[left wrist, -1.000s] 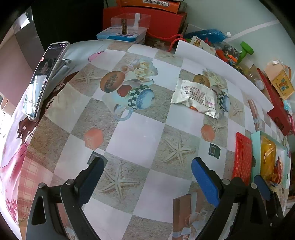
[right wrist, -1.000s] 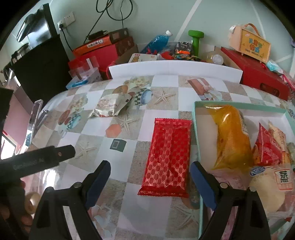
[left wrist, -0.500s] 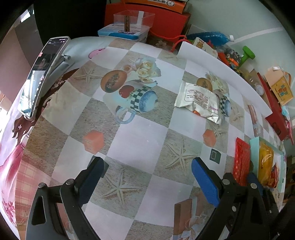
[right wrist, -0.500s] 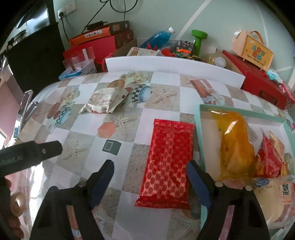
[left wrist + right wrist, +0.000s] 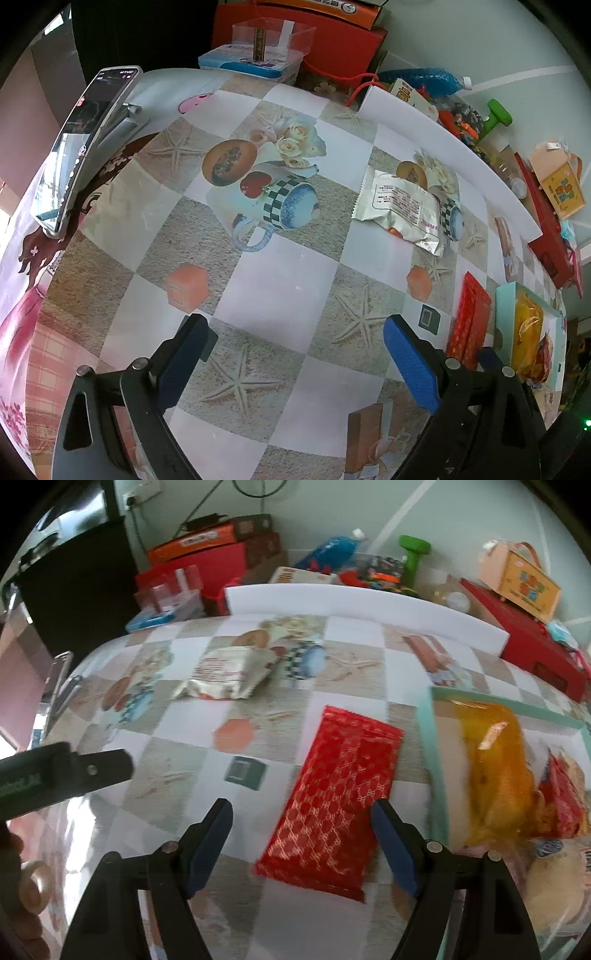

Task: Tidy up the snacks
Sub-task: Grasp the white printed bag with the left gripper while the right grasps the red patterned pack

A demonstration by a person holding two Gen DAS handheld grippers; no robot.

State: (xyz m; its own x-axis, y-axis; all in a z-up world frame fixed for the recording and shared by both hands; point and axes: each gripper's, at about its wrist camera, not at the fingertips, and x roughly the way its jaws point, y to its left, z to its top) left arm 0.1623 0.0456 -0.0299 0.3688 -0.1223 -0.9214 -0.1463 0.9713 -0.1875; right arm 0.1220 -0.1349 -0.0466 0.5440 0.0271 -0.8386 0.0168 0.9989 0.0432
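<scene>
We are partway through sorting the snacks. The teal tray (image 5: 428,734) at the right side of the bench (image 5: 284,291) already holds an orange bag (image 5: 495,771), a smaller red packet (image 5: 565,805) and a pale round wrapped snack (image 5: 554,882); how many more lie in it we cannot tell. Two snacks are left out on the patterned cloth. The red patterned packet (image 5: 336,797) lies flat just beside the tray's left wall, and the silver packet (image 5: 402,206) lies well apart, nearer the white foam board (image 5: 362,602) at the back.

Our right tongs (image 5: 301,845) hover low over the near end of the red packet, its width between the blue pads (image 5: 393,849). They are released, the pads not pressing on it, so we judge this packet is next to be lifted into the tray.

Our left tongs (image 5: 291,365) are released too, spread wide over bare cloth with nothing between them. The silver packet would then be the last.
</scene>
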